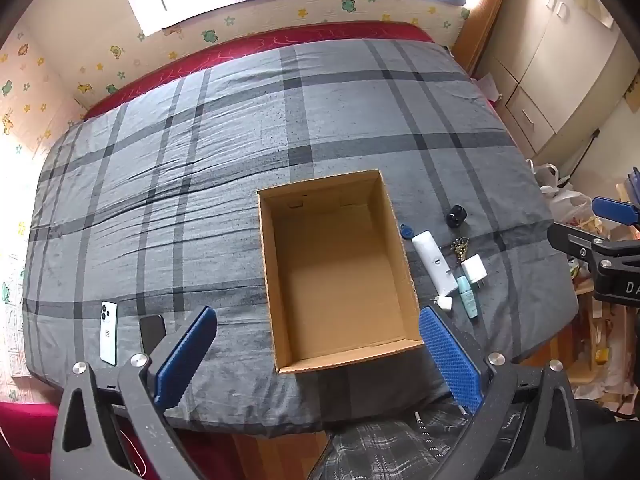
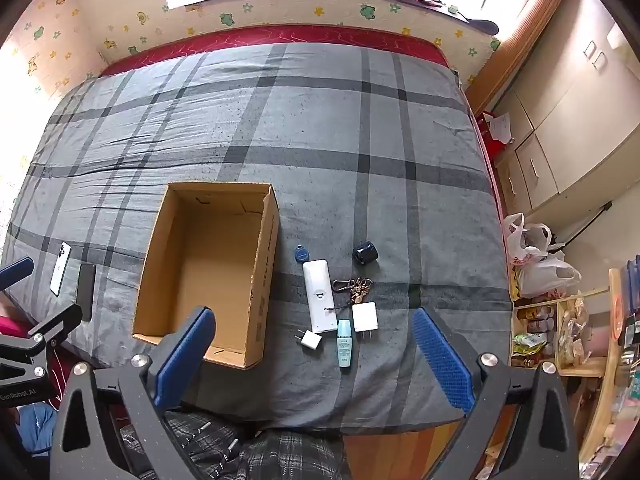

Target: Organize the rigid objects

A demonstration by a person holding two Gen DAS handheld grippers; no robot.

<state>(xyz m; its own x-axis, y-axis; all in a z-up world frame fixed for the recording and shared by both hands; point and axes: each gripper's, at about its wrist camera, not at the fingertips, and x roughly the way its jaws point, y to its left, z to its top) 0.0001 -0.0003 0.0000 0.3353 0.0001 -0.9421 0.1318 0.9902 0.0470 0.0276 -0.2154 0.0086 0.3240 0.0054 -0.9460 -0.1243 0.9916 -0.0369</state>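
An open, empty cardboard box (image 1: 276,280) (image 2: 264,280) lies on the grey plaid bed. To its right lie a white remote (image 2: 318,296) (image 1: 434,262), a blue key fob (image 2: 301,255), a black round object (image 2: 365,253), a key bunch (image 2: 358,288), a large white charger (image 2: 365,317), a small white charger (image 2: 310,339) and a teal tube (image 2: 344,343). To its left lie a white phone (image 1: 109,332) (image 2: 60,268) and a black phone (image 1: 152,332) (image 2: 86,290). My left gripper (image 1: 318,358) is open above the box's near edge. My right gripper (image 2: 314,356) is open just short of the small items.
The bed's near edge (image 2: 320,420) runs below both grippers, with my plaid-trousered legs under it. White cupboards (image 2: 560,140), plastic bags (image 2: 536,256) and a wooden shelf of clutter (image 2: 552,328) stand to the right of the bed. A patterned wall borders its far side.
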